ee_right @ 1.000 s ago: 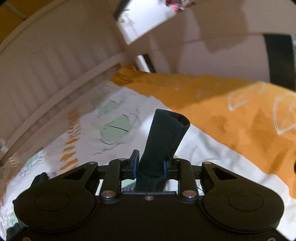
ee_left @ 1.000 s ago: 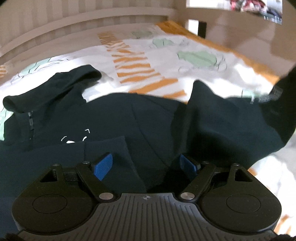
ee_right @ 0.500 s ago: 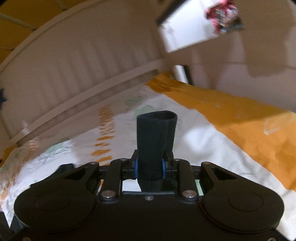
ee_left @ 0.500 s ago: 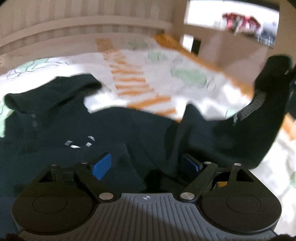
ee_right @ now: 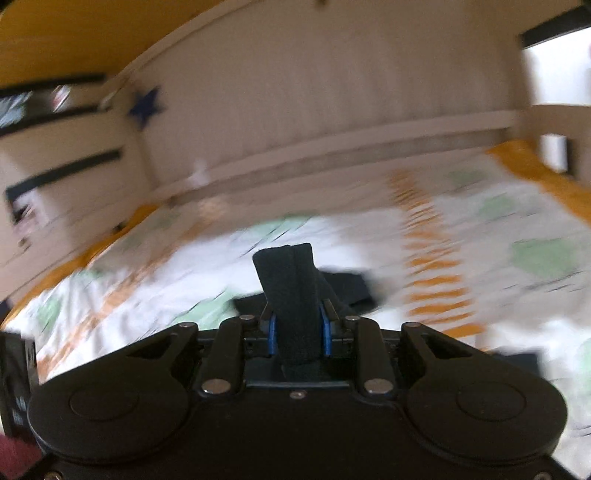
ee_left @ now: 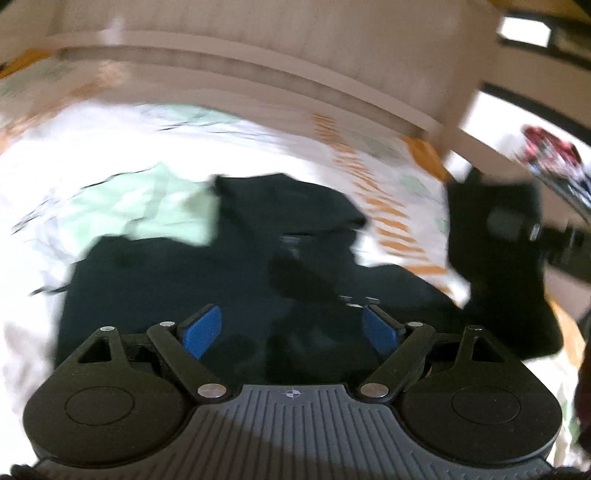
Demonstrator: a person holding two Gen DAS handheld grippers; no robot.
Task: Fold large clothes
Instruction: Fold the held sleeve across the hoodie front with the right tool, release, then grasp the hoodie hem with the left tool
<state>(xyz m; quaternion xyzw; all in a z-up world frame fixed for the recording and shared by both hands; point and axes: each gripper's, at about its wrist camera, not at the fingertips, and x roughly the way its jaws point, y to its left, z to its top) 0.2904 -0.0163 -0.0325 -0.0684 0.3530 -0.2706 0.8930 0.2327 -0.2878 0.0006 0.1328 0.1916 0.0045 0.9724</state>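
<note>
Both views heavily motion-blurred. Dark navy hoodie [ee_left: 207,280] lies spread on a bed [ee_left: 92,173] covered in a white sheet with pale green patches and orange striped bands; orange bedding edge [ee_right: 546,173] shows at the far right in the right wrist view. Most of the garment sits in the middle of the bed, directly in front of the left gripper [ee_left: 291,328], hood end pointing to the far side. Left gripper: blue pads spread wide, nothing pinched between them, dark fabric only visible beyond and below the jaws; whether the pads touch the cloth can't be told through the blur. Right gripper [ee_right: 295,332]: jaws drawn in narrow, blue pads pressed on either side of a folded strip of the dark fabric, looks like a sleeve cuff [ee_right: 291,280], which sticks up and forward out of the jaws. In the left wrist view that same raised sleeve [ee_left: 491,258] stands up at the right side, lifted off the bed, with the right gripper's body partly visible at the right edge behind it. Rest of the hoodie stays flat on the sheet. A pale slatted headboard [ee_right: 332,110] runs across the far side of the bed. Small dark blue star shape [ee_right: 144,105] on the pale surface at far left. Bright window area [ee_left: 524,26] at far right, detail unreadable.
</note>
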